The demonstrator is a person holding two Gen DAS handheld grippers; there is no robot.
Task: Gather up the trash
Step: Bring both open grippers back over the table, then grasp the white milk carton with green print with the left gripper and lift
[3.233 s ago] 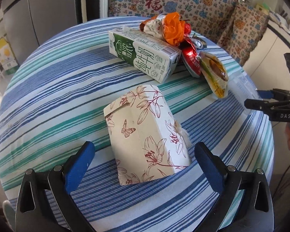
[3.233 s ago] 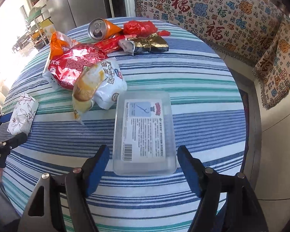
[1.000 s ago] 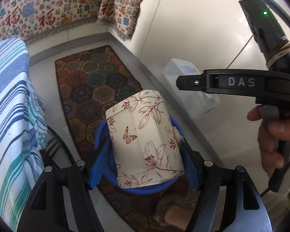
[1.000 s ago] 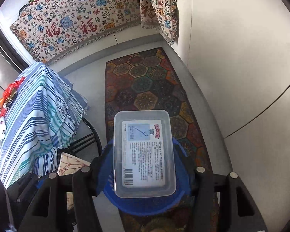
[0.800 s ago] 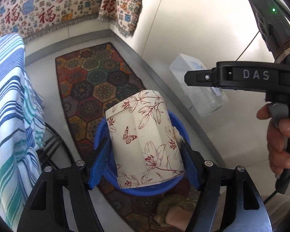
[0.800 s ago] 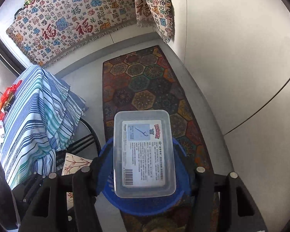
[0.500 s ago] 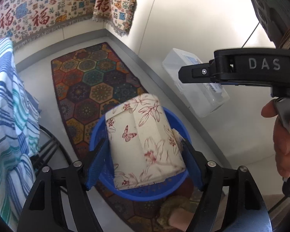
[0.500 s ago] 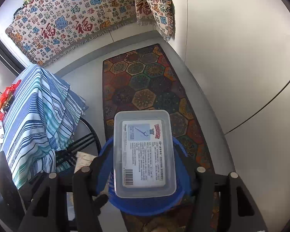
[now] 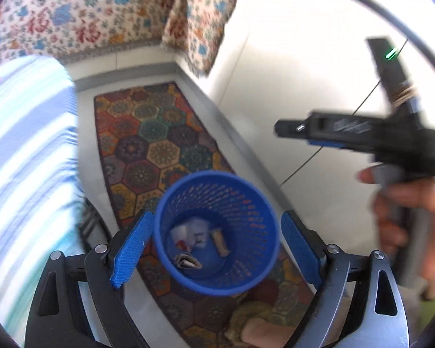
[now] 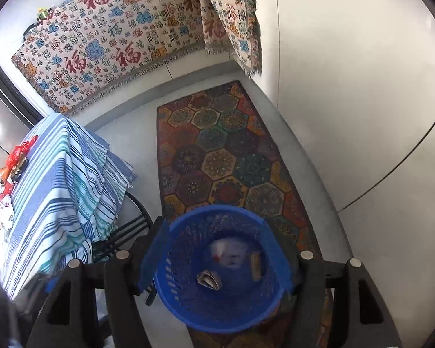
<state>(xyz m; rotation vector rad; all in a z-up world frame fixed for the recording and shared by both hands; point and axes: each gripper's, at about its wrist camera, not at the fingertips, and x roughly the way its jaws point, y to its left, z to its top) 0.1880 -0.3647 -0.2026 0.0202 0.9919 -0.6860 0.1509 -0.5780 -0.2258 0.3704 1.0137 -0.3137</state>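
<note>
A blue mesh waste basket (image 9: 246, 284) stands on the patterned rug, right below both grippers; it also shows in the right wrist view (image 10: 188, 304). Trash lies at its bottom (image 9: 192, 237), blurred, with the floral packet (image 10: 208, 280) and a pale item (image 10: 229, 250). My left gripper (image 9: 214, 249) is open and empty above the basket. My right gripper (image 10: 220, 261) is open and empty above it too, and appears from the side in the left wrist view (image 9: 362, 139). More trash (image 10: 17, 156) lies on the striped table.
The striped tablecloth (image 10: 58, 191) hangs at the left, with a dark chair frame (image 10: 130, 226) beside the basket. The hexagon-patterned rug (image 10: 223, 156) runs along a white wall (image 10: 348, 87). A patterned blanket (image 10: 116, 37) hangs at the back.
Both grippers have opened. The floral packet and the clear plastic box have dropped from the fingers into the blue basket. The left view is blurred from motion.
</note>
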